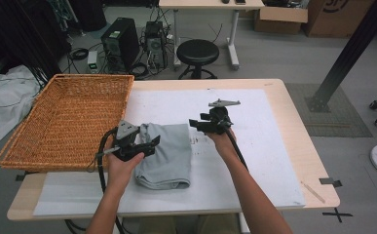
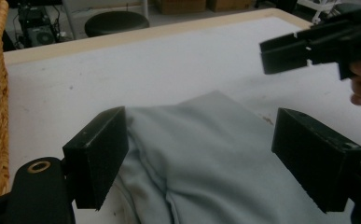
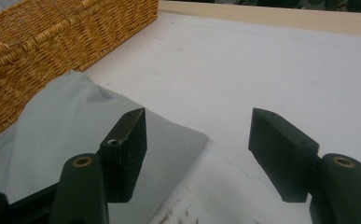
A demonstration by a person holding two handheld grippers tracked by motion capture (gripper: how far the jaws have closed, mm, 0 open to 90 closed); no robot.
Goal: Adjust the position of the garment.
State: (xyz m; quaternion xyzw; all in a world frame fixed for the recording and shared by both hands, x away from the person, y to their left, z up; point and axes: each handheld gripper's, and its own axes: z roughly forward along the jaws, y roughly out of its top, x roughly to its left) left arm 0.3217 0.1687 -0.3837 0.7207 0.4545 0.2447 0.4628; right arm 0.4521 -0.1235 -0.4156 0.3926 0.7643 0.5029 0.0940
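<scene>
High view: folded grey cloth (image 1: 165,155) lies on the white mat (image 1: 254,161) of the desk (image 1: 293,105), just right of the wicker basket (image 1: 64,119). Left claw (image 1: 147,145) hangs over the cloth's left edge at about 9 o'clock of it, pointing right. Right claw (image 1: 196,124) sits off the cloth's far right corner at about 1 o'clock, pointing left. Judgement: the two claws flank the cloth to take it from both sides, and the basket beside it is the likely destination. How far either claw stands above the cloth is hard to read here.

Left gripper view: left claw (image 2: 199,158) stands wide, nothing pinched; the cloth (image 2: 206,154) spreads between and beyond the jaws, a fold running down the middle. Its near end is cut off at the bottom edge. Right claw (image 2: 281,56) enters at 2 o'clock, blurred.

Right gripper view: right claw (image 3: 199,149) is partly spread and bare. The left jaw overlaps the cloth's corner (image 3: 66,140); contact cannot be told. The right jaw is over bare mat (image 3: 243,70). Basket (image 3: 52,42) at 10 o'clock, its rim cut off.
</scene>
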